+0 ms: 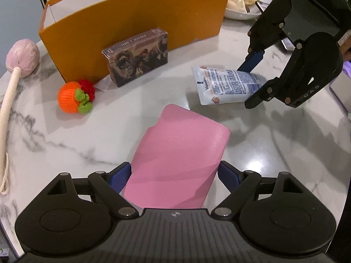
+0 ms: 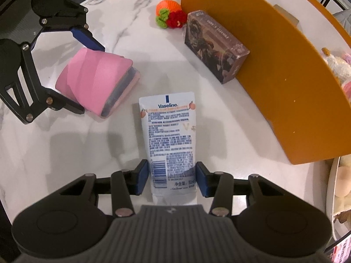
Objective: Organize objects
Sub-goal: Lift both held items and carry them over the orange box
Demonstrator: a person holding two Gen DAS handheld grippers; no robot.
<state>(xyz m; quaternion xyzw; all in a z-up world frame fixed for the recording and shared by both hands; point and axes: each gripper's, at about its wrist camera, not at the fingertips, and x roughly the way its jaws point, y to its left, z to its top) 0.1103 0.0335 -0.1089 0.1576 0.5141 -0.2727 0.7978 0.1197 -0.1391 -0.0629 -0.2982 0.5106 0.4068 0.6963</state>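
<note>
My right gripper (image 2: 172, 177) has its fingers clenched on the Vaseline tube (image 2: 169, 131); my left gripper (image 1: 174, 175) straddles the pink case (image 1: 177, 157), fingers released, on the bench (image 1: 65, 131).

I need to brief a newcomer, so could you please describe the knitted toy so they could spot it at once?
Start at the tall orange cardboard box on the white marble table. At its near corner, beside the dark printed carton, lies the small knitted orange-and-red fruit toy, the only woolly item with green leaves.
</note>
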